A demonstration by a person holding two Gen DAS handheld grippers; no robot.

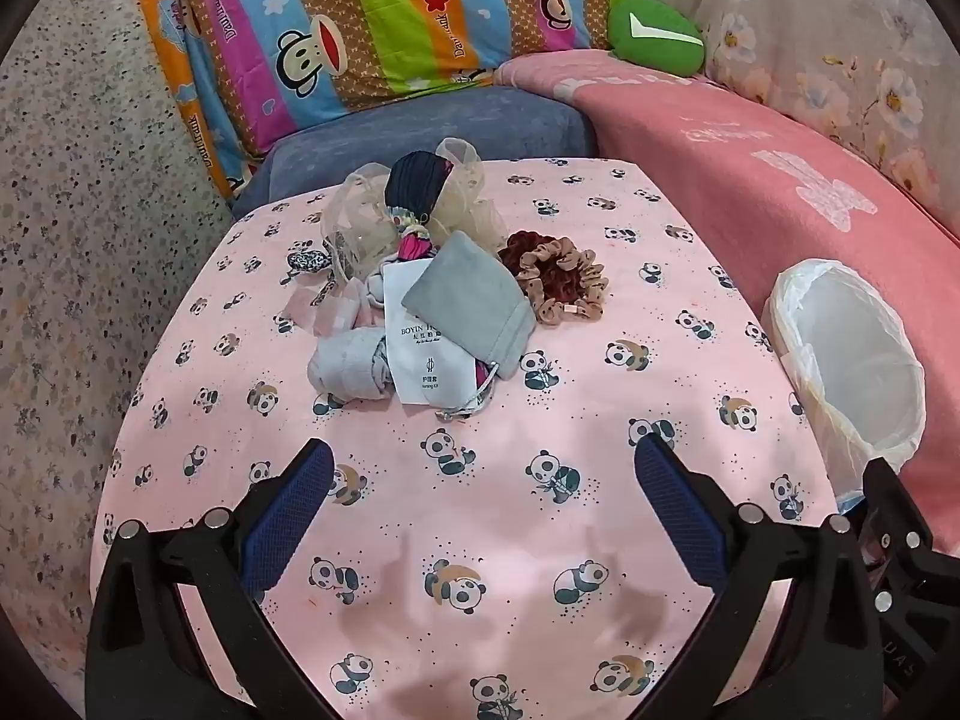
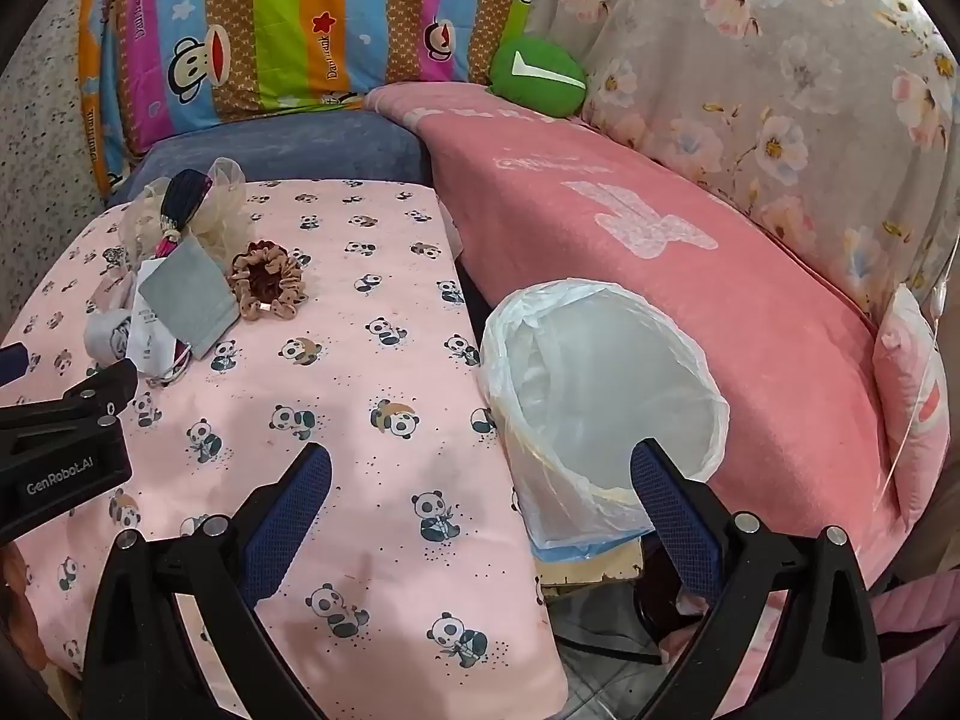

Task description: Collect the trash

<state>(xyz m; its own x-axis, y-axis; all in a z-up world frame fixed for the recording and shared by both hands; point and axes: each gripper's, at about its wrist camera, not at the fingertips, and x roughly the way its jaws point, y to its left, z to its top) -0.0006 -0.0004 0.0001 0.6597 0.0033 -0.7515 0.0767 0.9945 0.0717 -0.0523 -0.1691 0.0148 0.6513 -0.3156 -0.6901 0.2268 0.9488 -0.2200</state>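
Observation:
A pile of small items lies on the pink panda-print table [image 1: 540,540]: a grey drawstring pouch [image 1: 465,297], a white printed card [image 1: 420,354], a crumpled grey cloth [image 1: 348,363], brown scrunchies [image 1: 561,282], beige organza bags [image 1: 360,216] and a dark pleated item [image 1: 417,183]. The pile also shows in the right wrist view, with the pouch [image 2: 189,297] and scrunchies [image 2: 267,288]. A bin lined with a white plastic bag [image 2: 606,402] stands at the table's right edge [image 1: 852,360]. My left gripper [image 1: 483,480] is open and empty, short of the pile. My right gripper [image 2: 480,480] is open and empty, by the bin.
A pink blanket [image 2: 630,240] covers the sofa right of the table. A striped cartoon pillow [image 1: 372,18], a green cushion [image 1: 657,36] and a floral cover [image 2: 780,90] lie behind. A blue seat cushion [image 1: 432,120] is beyond the table. The left gripper's body [image 2: 60,438] shows at left.

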